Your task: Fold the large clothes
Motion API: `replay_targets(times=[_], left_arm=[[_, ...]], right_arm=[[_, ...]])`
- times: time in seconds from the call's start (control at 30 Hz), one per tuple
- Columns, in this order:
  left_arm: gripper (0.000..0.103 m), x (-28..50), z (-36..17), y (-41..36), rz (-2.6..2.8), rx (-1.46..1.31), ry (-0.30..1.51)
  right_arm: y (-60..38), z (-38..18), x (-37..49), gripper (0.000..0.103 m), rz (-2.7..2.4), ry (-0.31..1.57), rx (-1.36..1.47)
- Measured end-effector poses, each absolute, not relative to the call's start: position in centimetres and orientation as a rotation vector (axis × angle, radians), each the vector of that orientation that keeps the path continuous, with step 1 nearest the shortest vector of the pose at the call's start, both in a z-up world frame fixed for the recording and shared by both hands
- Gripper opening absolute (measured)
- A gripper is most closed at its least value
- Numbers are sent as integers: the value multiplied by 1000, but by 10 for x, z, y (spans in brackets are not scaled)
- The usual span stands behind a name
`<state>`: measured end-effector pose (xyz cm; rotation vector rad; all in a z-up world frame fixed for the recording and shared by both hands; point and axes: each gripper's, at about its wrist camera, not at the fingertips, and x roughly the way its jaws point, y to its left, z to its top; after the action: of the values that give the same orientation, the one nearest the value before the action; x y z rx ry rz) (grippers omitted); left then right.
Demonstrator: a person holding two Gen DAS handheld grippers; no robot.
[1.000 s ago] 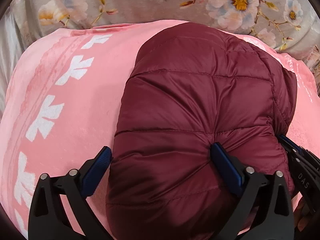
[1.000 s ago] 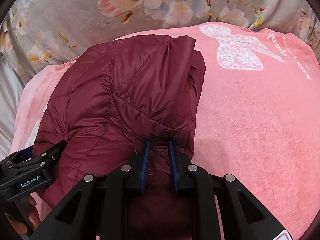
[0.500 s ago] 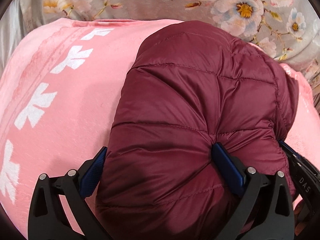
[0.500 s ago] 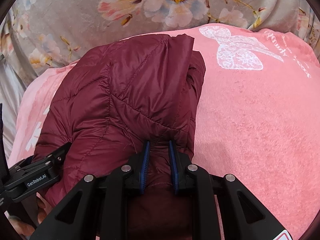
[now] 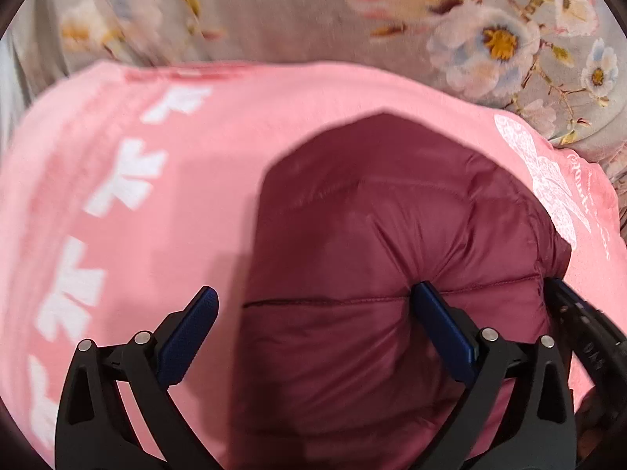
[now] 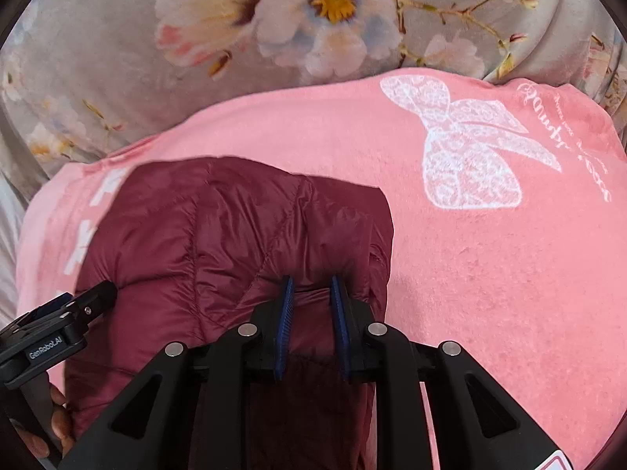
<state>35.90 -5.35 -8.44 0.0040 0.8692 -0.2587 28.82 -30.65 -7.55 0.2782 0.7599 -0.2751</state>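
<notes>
A maroon quilted puffer jacket [image 5: 376, 274] lies bunched and folded on a pink blanket [image 5: 156, 235]; it also shows in the right wrist view [image 6: 219, 243]. My left gripper [image 5: 313, 313] is open, its right blue pad pressing into the jacket's near edge, its left pad over the blanket. My right gripper [image 6: 311, 305] is shut on a fold of the jacket at its near right side. The left gripper's body shows at the lower left of the right wrist view [image 6: 58, 325].
The pink blanket [image 6: 490, 274] bears a white butterfly print [image 6: 466, 152] and white leaf marks [image 5: 125, 184]. Grey floral bedding [image 6: 274, 31] lies behind it. The right gripper's body shows at the left wrist view's right edge [image 5: 588, 333].
Both grippers pulled the jacket back toward the near side; more blanket now shows beyond it. The left wrist view is blurred from motion. Grips are unchanged.
</notes>
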Motion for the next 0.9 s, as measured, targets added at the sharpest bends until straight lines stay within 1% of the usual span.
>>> replay_targets(times=[0.2,0.33,0.4,0.43,0.53,0.67,0.77,0.83,0.9], left_arm=[[98,359,-103,-56,-275,-62,857],[98,358,-104,-59,-257,-34,847],[98,353,-100,-57,-256,-15,855],[98,349,-97,-55,-249,-2,852],[98,316,-86,-47,-236,61,815],[98,275,-80,-36,-233,89,795],[98,239,-79,-27,-224,87,786],[98,214,-80,-23,-214,98,773],[98,192,-85,-19,-214,108,783]], right_arm=[[-310,-92,284,17,-271,720,266],[-317,-90,286,18,-248,730,296],[-314,-80,275,20,-266,734,300],[-312,-75,264,24,-268,721,310],[-303,-61,224,32,-260,683,309],[-287,-60,170,36,-262,688,281],[-272,-65,130,48,-281,692,240],[-261,-71,103,60,-286,697,223],[-251,-78,80,64,-278,699,210]])
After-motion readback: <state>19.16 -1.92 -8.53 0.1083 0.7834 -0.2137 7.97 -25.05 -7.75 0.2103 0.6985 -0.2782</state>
